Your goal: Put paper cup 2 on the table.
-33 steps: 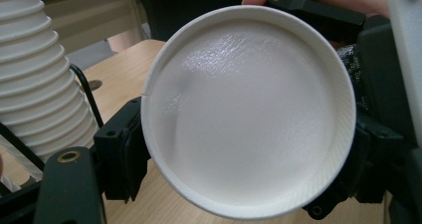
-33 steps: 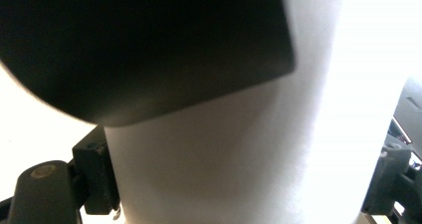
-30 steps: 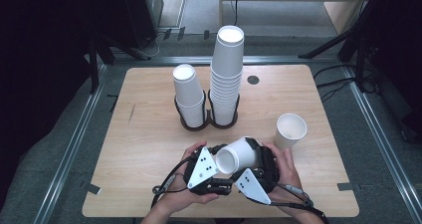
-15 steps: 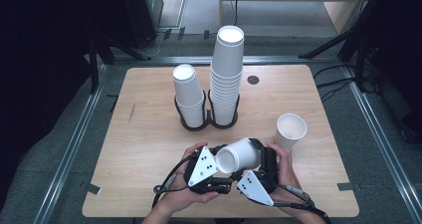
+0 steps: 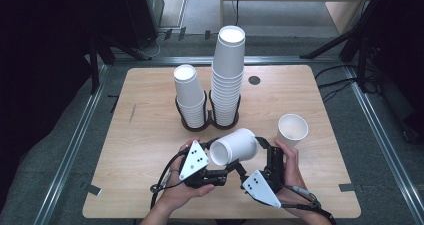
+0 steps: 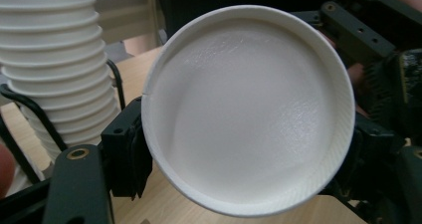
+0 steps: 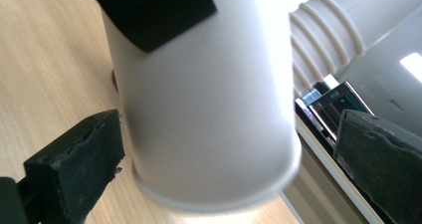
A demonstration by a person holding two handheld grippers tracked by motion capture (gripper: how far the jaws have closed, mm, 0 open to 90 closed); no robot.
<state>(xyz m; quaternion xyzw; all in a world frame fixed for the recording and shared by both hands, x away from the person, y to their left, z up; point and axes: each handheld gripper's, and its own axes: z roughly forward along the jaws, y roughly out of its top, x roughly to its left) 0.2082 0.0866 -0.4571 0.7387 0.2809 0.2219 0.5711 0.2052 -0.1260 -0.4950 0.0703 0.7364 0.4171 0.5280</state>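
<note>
Cup (image 5: 234, 146) sideways, base toward person

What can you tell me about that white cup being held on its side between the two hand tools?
The cup is plain white, paper by the look of it, with a rolled rim and a recessed base. It lies tilted on its side above the wooden table, base toward the person's left. The left gripper is shut on its base end. The right gripper stands open around its rim end, with gaps beside both pads.
</note>
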